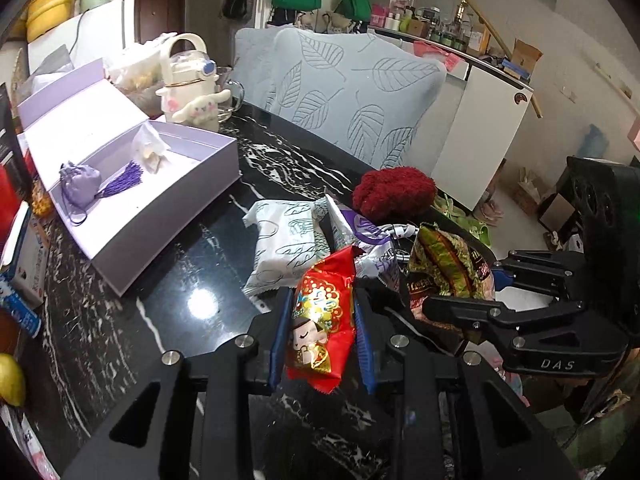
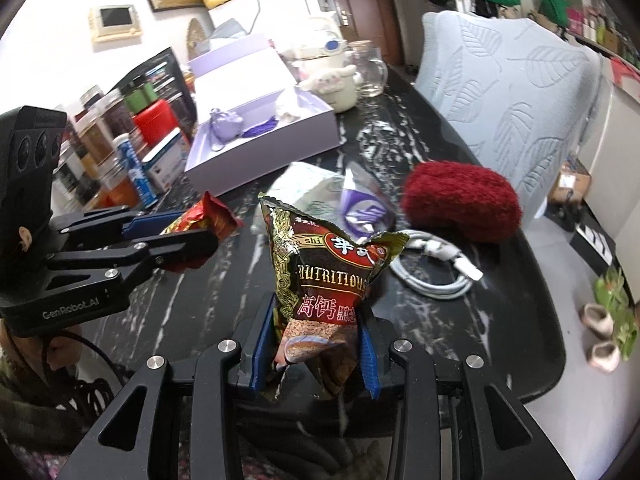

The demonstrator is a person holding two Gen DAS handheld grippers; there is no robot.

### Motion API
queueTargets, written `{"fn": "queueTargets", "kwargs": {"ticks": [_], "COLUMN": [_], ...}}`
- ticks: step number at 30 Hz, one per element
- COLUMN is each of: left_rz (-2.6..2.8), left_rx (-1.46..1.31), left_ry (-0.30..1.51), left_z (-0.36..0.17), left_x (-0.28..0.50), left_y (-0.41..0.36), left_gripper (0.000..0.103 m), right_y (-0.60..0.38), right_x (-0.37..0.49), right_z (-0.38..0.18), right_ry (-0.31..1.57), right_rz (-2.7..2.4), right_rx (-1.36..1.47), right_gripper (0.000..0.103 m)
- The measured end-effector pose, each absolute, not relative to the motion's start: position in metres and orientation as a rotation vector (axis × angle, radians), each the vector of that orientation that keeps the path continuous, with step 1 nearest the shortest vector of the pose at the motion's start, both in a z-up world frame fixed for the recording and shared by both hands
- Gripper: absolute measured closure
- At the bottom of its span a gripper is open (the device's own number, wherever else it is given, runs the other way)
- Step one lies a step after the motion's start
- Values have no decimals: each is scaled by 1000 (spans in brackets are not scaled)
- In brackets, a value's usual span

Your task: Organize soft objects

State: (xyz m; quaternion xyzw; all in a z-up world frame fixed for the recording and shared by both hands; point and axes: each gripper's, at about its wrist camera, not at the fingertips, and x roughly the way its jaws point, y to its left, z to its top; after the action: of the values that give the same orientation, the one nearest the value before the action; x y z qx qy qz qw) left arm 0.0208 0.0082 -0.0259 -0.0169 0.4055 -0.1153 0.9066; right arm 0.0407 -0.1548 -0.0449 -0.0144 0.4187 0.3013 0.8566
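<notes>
My left gripper [image 1: 322,336] has its jaws clamped on the red snack packet [image 1: 320,312], my right gripper [image 2: 316,344] on the brown sachet [image 2: 320,280], both lifted above the counter [image 1: 160,312]. They look light, crinkly and slippery, so I'd grip mid-body.

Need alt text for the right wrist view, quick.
The right gripper is shut on a brown snack packet above a black marble table. To its left, the left gripper grips a red packet; an open lilac box sits behind.
</notes>
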Motion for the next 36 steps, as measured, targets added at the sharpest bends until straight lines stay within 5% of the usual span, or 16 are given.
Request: {"fn": "queueTargets", "kwargs": {"ticks": [36], "left_rz": [-19], "left_rx": [-115], "left_ry": [707], "left_z": [23], "left_x": [-7], "left_y": [89], "left_gripper": [74], "right_y": [-43], "right_x": [46], "right_z": [-4], "right_ry": [750], "right_rz": [951], "right_rx": [-202], "right_gripper": [67]}}
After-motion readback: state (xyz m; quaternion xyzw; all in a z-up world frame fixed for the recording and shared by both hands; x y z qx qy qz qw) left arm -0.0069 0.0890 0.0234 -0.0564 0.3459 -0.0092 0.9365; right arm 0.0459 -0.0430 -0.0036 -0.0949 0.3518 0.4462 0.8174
